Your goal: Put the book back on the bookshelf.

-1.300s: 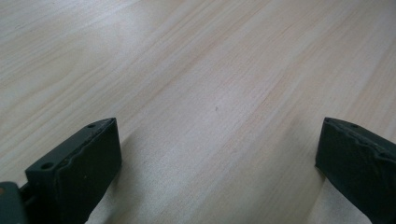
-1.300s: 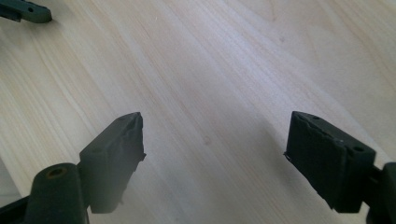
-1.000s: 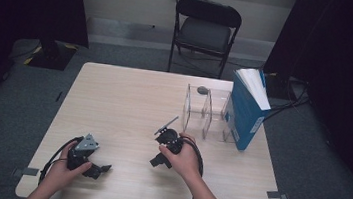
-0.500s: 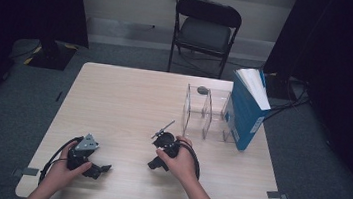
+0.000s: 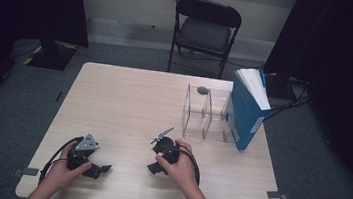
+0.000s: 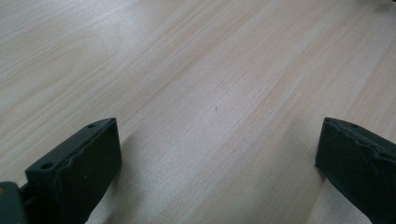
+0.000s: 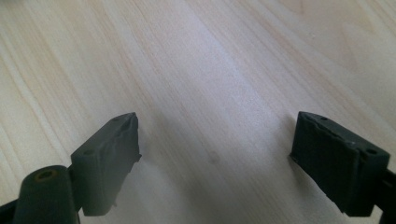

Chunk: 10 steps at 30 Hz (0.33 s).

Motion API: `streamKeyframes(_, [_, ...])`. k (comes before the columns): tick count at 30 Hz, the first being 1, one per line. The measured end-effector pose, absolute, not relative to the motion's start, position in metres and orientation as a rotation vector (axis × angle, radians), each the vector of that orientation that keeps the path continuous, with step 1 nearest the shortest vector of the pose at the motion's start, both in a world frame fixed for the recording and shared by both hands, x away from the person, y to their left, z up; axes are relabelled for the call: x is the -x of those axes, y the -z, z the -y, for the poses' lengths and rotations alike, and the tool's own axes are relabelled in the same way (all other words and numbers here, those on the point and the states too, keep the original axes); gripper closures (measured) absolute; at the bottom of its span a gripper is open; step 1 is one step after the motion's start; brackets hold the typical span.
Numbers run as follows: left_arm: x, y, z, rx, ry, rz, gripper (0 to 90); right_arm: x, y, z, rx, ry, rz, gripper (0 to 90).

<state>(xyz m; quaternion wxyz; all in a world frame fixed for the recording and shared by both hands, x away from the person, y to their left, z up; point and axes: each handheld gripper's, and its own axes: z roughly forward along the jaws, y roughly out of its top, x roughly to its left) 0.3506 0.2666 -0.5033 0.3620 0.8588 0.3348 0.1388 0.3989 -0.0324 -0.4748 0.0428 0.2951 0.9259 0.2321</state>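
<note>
I see my left gripper (image 5: pixel 98 168) low over the near left part of the light wooden table (image 5: pixel 128 104), held by the left hand. In the left gripper view its black jaws (image 6: pixel 219 130) stand wide apart over bare wood: open, holding nothing. The right hand holds my right gripper (image 5: pixel 155 158) near the table's middle front, a grey plate on top. In the right gripper view the jaws (image 7: pixel 217 123) are spread wide with only wood grain between them. They have just been opening, and nothing is between them.
A clear plastic rack (image 5: pixel 205 114) stands at the right of the table with a blue book (image 5: pixel 245 115) upright against its far side. A small dark round thing (image 5: pixel 202 90) lies behind the rack. A black folding chair (image 5: pixel 205 30) stands beyond the far edge.
The right hand and its gripper have drawn slightly toward the near edge of the table. The left hand has stayed where it was.
</note>
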Motion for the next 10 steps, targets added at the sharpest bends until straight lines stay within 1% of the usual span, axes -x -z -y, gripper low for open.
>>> streamKeyframes(10, [-0.351,0.503,-0.266,-2.212,-0.351,-0.871,0.0,-0.386,0.486,0.046,-0.790,-0.870,-2.721,14.2])
